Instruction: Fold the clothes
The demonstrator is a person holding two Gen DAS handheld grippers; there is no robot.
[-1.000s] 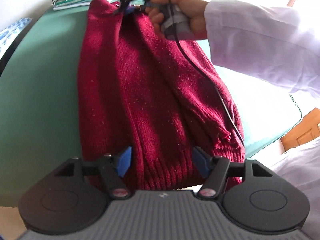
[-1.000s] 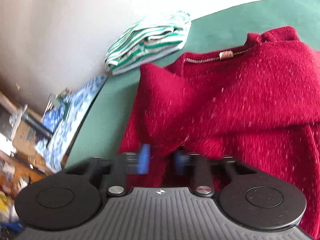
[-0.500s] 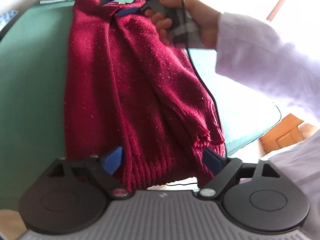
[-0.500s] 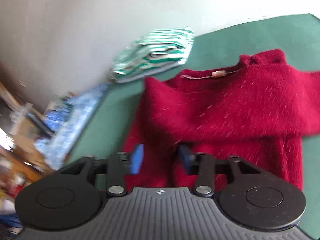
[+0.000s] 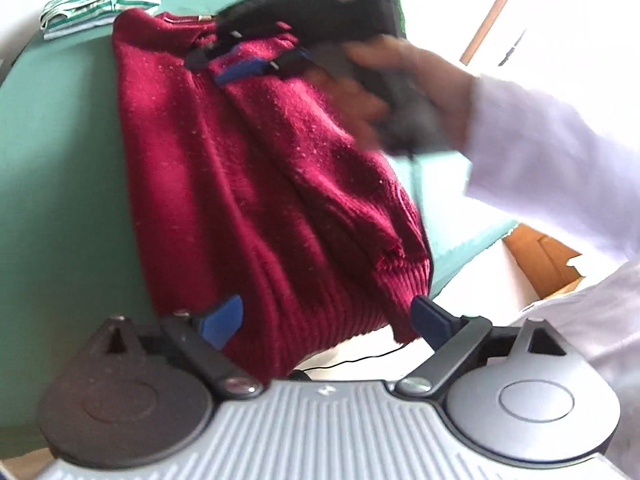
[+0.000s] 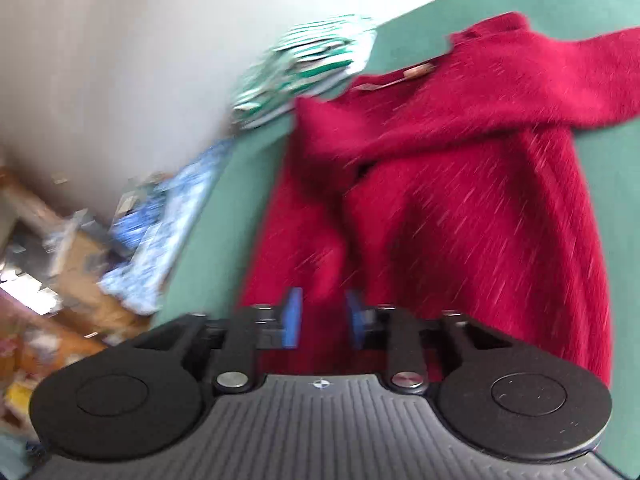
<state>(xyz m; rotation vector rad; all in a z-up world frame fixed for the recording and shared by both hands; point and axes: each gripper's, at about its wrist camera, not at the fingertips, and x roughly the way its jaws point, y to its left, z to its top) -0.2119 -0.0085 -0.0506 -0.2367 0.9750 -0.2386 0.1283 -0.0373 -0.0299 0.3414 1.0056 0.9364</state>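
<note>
A dark red knit sweater [image 5: 248,184] lies lengthwise on the green table [image 5: 60,160], its ribbed hem hanging over the near edge. My left gripper [image 5: 328,318] is open wide, and the hem sits between its blue pads without being pinched. My right gripper [image 5: 264,62], held by a hand [image 5: 400,80], is at the collar end. In the right wrist view my right gripper [image 6: 323,322] has its pads close together, with a raised fold of the sweater [image 6: 480,184] between them. Both views are motion-blurred.
A folded green-and-white striped garment [image 5: 100,4] lies at the table's far corner, also visible as the striped garment [image 6: 308,64]. Blue patterned cloth [image 6: 160,232] and clutter lie beyond the table's left edge. A white sleeve [image 5: 540,152] crosses the right side above wooden furniture [image 5: 540,256].
My left gripper's jaws have spread wider around the hem. My right gripper has pulled back along the sweater, and its pads have drawn closer on the fold.
</note>
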